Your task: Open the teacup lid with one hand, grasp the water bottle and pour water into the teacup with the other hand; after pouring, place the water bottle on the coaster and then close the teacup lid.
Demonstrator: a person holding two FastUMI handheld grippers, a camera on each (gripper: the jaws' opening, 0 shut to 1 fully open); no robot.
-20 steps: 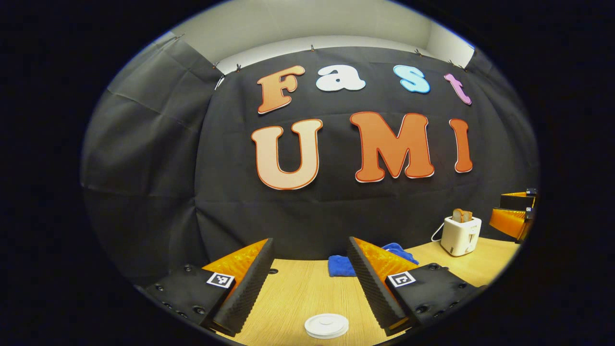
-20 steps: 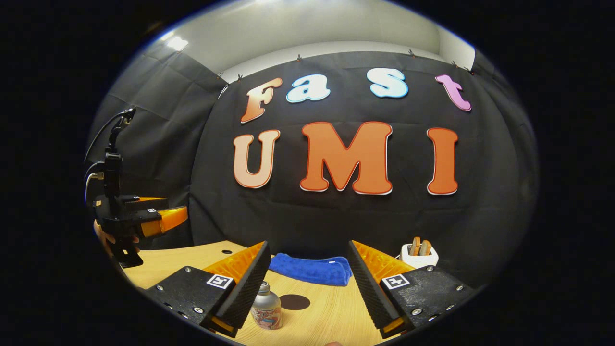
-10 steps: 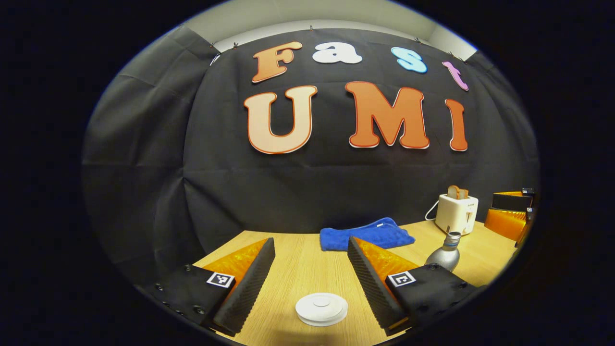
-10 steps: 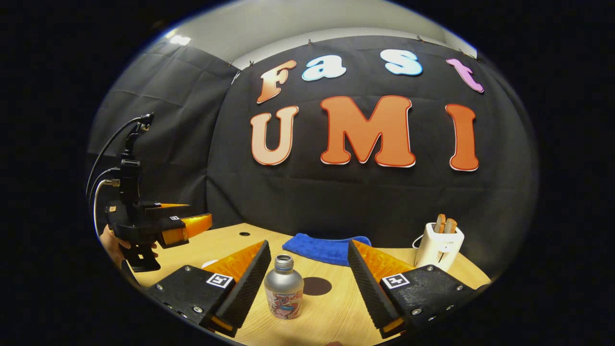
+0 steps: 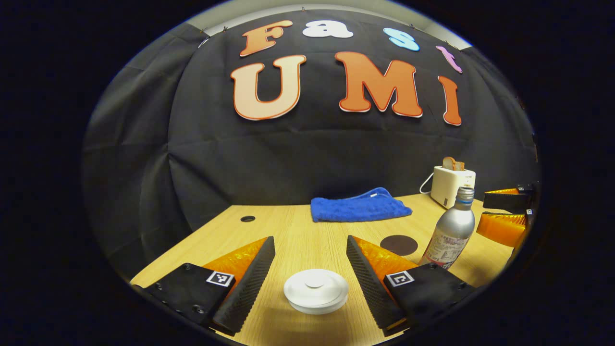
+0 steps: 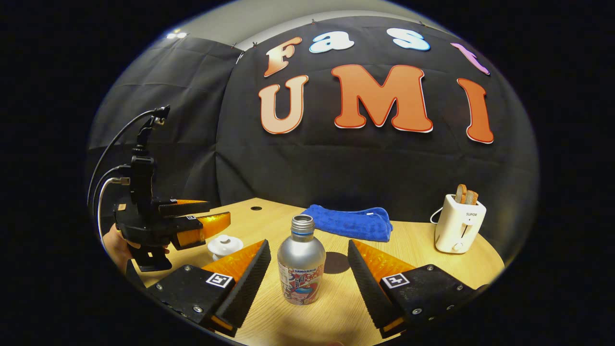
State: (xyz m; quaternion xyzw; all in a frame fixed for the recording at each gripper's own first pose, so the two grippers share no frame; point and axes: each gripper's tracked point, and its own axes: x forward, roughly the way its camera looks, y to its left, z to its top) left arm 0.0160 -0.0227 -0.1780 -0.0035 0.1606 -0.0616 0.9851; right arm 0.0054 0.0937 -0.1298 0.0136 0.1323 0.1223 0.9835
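Black cloth backs a light wooden table [image 5: 298,230], whose far edge meets the cloth. In the left gripper view, the left gripper [image 5: 311,283] has its fingers spread wide, the lidded white teacup [image 5: 315,290] between them with bare wood on both sides, touching neither. Farther right stand the dark round coaster [image 5: 399,244] and, just beside it, the upright water bottle [image 5: 452,230]; a blue towel [image 5: 359,207] and white toaster [image 5: 451,185] sit near the far edge. In the right gripper view, the right gripper [image 6: 309,281] is likewise spread, the bottle standing between its fingers with a gap on each side. The left gripper hangs above the teacup at left, a hand [image 6: 117,242] holding it.
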